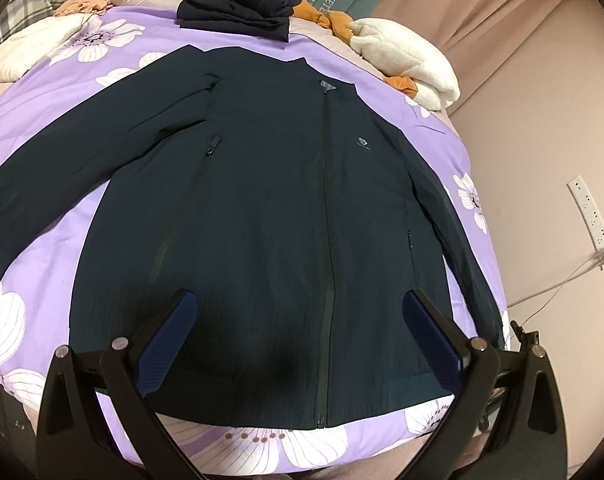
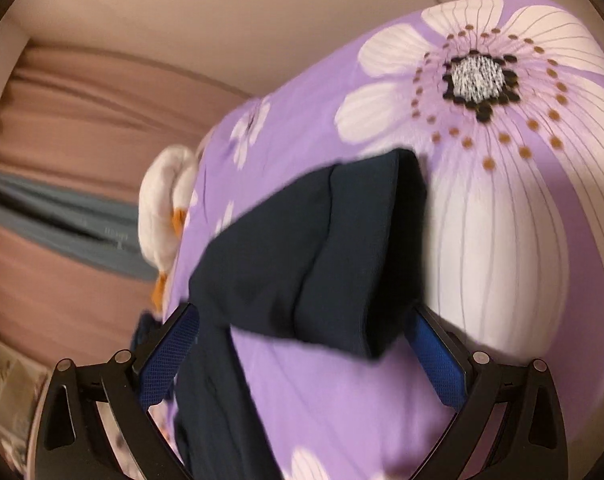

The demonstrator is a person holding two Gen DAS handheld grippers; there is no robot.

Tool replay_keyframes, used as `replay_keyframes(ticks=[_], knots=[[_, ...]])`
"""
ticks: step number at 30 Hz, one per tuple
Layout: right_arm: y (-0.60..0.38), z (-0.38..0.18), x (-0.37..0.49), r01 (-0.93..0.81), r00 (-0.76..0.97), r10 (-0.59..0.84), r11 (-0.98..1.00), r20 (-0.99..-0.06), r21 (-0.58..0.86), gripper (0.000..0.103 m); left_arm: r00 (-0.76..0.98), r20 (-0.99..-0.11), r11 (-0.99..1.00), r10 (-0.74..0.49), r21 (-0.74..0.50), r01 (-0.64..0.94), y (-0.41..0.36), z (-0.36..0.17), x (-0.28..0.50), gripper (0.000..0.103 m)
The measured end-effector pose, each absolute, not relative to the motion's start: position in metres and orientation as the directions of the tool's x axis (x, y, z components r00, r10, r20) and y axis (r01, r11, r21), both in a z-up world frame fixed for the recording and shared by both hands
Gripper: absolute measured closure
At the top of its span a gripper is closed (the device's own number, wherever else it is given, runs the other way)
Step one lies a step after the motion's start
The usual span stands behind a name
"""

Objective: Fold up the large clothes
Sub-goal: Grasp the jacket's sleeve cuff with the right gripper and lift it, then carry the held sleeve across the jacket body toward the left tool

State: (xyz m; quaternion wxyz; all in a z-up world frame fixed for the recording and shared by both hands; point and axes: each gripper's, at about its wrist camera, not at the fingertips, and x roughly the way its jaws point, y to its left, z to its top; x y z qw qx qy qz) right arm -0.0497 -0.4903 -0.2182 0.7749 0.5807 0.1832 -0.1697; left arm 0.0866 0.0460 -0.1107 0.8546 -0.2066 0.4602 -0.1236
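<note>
- Jacket (image 1: 262,200): dark navy, zipped shut, laid flat front-up on the bed. Collar points far, hem lies near, just under your left gripper. One sleeve spreads out to the left; the other runs along the right edge of the body.
- Left gripper (image 1: 300,316): you hold it above the jacket's hem area with the jaws spread wide. Nothing is between the blue pads (image 1: 166,340); they do not grip the cloth.
- Right gripper (image 2: 302,332): jaws wide apart, tilted view, somewhat blurred. A cuff (image 2: 342,248) of the dark sleeve sits in the gap between the fingers, but the pads (image 2: 436,354) are not closed on it. You cannot tell whether either pad touches the fabric.
- Bedspread (image 1: 62,120): purple with large white flowers, lying beneath the jacket on all sides.
- Folded pile (image 1: 242,4): dark clothes stacked at the far edge of the bed, beyond the collar, apart from the jacket.
- Plush toy (image 1: 406,60): white with orange parts, at the far right corner of the bed, near the jacket's shoulder.
- White cloth (image 1: 30,44): far left on the bed.
- Power strip (image 1: 590,216): on the wall at right, with a cable hanging from it.
- Curtain (image 1: 482,0): pinkish, far right behind the bed.
</note>
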Motion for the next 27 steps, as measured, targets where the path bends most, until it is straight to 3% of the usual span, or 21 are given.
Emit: replay_keyframes(ticks=[2, 3, 4, 7, 11, 16, 22, 27], knots=[[-0.493, -0.215, -0.044, 0.520, 0.851, -0.097, 0.295, -0.516, 0.801, 0.026, 0.542, -0.744, 0.890, -0.391, -0.455, 0.018, 0.045, -0.112, 0.090, 0.000], [-0.495, -0.215, -0.039, 0.558, 0.824, -0.098, 0.315, -0.558, 0.768, 0.053, 0.540, -0.748, 0.893, -0.386, -0.449, 0.016, 0.044, -0.113, 0.091, 0.000], [-0.498, -0.218, -0.035, 0.574, 0.810, -0.082, 0.320, -0.581, 0.754, 0.065, 0.537, -0.752, 0.896, -0.381, -0.443, 0.016, 0.043, -0.115, 0.093, 0.000], [-0.499, -0.210, -0.031, 0.581, 0.800, -0.090, 0.364, -0.593, 0.728, 0.075, 0.529, -0.764, 0.903, -0.370, -0.431, 0.010, 0.044, -0.118, 0.098, 0.000], [-0.495, -0.163, -0.025, 0.558, 0.817, -0.167, 0.467, -0.552, 0.686, 0.082, 0.530, -0.768, 0.905, -0.359, -0.426, -0.003, 0.051, -0.121, 0.101, 0.000], [-0.468, -0.082, 0.012, 0.540, 0.814, -0.256, 0.664, -0.522, 0.517, 0.085, 0.536, -0.770, 0.906, -0.346, -0.423, -0.022, 0.065, -0.123, 0.105, 0.000], [-0.392, 0.015, 0.116, 0.450, 0.821, -0.312, 0.868, -0.478, 0.207, 0.087, 0.595, -0.754, 0.909, -0.277, -0.406, -0.091, 0.101, -0.114, 0.110, 0.000], [-0.258, 0.045, 0.201, 0.229, 0.852, -0.237, 0.971, -0.467, -0.074, 0.087, 0.610, -0.751, 0.898, -0.252, -0.416, -0.142, 0.129, -0.116, 0.115, 0.000]])
